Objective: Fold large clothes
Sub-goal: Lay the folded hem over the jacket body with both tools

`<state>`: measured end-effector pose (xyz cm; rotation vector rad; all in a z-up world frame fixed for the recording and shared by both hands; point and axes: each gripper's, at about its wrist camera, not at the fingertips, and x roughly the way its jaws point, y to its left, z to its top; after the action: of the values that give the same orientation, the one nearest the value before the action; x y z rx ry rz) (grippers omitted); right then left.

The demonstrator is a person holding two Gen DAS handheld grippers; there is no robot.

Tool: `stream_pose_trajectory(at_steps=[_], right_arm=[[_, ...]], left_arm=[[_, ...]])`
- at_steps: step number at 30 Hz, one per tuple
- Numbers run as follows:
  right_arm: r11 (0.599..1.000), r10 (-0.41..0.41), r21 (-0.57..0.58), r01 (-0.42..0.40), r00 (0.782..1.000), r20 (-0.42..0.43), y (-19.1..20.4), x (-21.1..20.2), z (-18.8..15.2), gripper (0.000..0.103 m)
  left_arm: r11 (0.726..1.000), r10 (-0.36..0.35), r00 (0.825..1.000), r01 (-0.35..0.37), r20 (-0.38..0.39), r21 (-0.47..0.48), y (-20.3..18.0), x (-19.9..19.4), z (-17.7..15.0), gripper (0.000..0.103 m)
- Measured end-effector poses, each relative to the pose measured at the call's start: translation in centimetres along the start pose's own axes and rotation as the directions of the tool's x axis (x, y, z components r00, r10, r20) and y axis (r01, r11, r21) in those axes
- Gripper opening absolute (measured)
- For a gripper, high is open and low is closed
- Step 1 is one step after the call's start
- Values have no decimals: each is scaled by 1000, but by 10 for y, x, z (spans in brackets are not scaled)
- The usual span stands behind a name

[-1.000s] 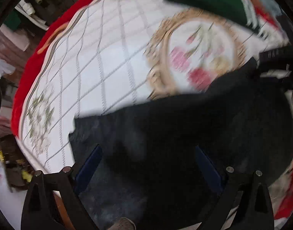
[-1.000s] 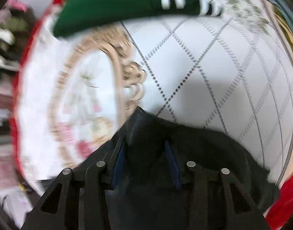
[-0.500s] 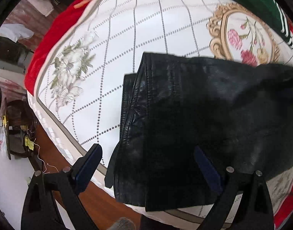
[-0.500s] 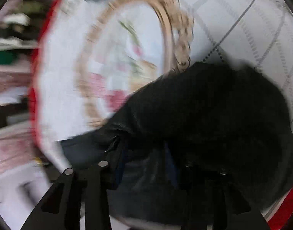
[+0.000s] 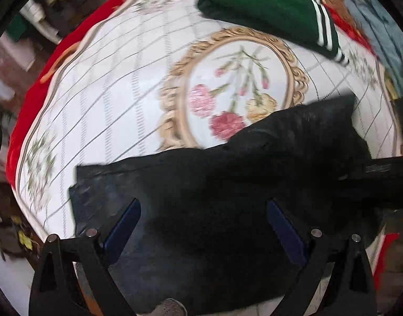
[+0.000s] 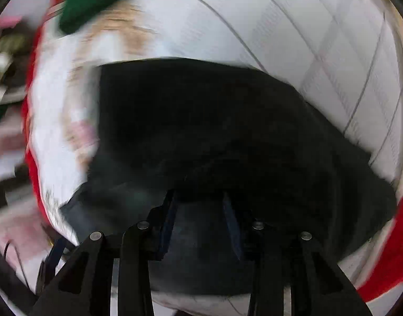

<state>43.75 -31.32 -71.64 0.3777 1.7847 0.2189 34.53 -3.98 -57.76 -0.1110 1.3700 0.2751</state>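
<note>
Right now, by part:
L gripper (image 5: 204,223): jaws wide apart, nothing clamped; hangs over the black garment (image 5: 227,184), pads (image 5: 122,226) clear of cloth.
R gripper (image 6: 198,218): jaws have just been narrowing w/ black cloth bunched between them; view blurred & dark, so can't tell if pads actually pinch it.
Garment: black, leathery-looking; lies on the bed w/ near edge draped over the bed's side, far corner reaching the flower medallion (image 5: 235,100).
Bedspread (image 5: 109,100): white, quilted, red border.
Beyond: folded green top (image 5: 259,8) at far side, well apart from the black piece.
Step (my read): carrying one half over for a fold.
Doing it well: keep R grip firm, lift enough so cloth doesn't drag, match edges before letting go; L should pin or smooth the lower layer.
Risk: stiff material may spring back, slide off bed edge.
</note>
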Motion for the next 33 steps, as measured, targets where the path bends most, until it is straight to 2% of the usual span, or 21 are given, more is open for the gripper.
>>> stream_pose_trajectory(at_steps=[2,4,6,8,11,13,15,16,18,19,20,21,22,24,26,27,28,29,31,33], right_arm=[[998,40,55,-39,999,-24,-14,13,13,38],[997,56,54,-53,997,-47,-14,-2,16,38],[993,116,29,-116,993,17,-26,-35,5,40],[986,152,52,-157,984,88,-52,-63,-13,42],[969,182,128,-209,964,193,-111,-101,-51,52],[955,192,178,-238,951,242,-141,-101,-77,57],[935,219,221,-278,941,257,-177,-95,-85,58],[922,241,238,-304,935,259,-171,-75,-84,58],[861,368,262,-436,889,272,-186,-38,-78,58],[844,397,262,-468,874,282,-185,-22,-73,58],[820,440,245,-518,843,308,-188,-10,-65,62],[804,463,234,-546,823,329,-183,3,-64,70],[783,490,226,-580,798,350,-181,8,-60,79],[744,551,164,-648,733,398,-167,9,-55,80],[712,597,131,-689,694,403,-159,10,-48,80],[701,613,124,-702,682,400,-153,12,-44,78],[701,617,118,-704,681,394,-148,13,-40,71],[711,609,118,-693,692,387,-140,16,-37,65],[737,577,126,-664,715,395,-134,16,-33,29],[731,570,131,-669,705,421,-129,13,-31,24]], left_arm=[[1000,14,1000,-14,-9,25,-10,10,6,98],[999,21,1000,-21,-14,40,-16,15,6,98],[998,27,999,-26,-25,52,-18,23,4,98],[997,43,998,-40,-44,65,-17,40,-2,99],[1000,21,998,-20,-61,23,-13,53,-1,103],[1000,-1,997,1,-73,-6,-8,57,-1,103],[1000,-11,997,10,-73,-19,-6,57,-3,103],[1000,-18,997,16,-73,-26,-4,58,-4,103],[999,-34,996,31,-78,-33,0,59,-4,103],[999,-44,996,41,-83,-34,2,60,-3,103],[998,-50,995,47,-86,-32,3,60,-3,103],[998,-55,995,53,-88,-27,4,61,-3,103],[998,-59,994,57,-89,-19,4,61,-4,103],[998,-59,994,59,-89,-2,5,62,-4,103],[998,-58,994,59,-88,12,6,64,1,103],[998,-57,995,59,-86,18,5,64,3,103],[998,-57,995,59,-84,25,5,65,4,103],[998,-53,995,56,-81,27,3,65,5,103],[999,-36,997,38,-63,30,4,65,11,103],[999,-36,997,39,-66,35,3,67,16,103]])
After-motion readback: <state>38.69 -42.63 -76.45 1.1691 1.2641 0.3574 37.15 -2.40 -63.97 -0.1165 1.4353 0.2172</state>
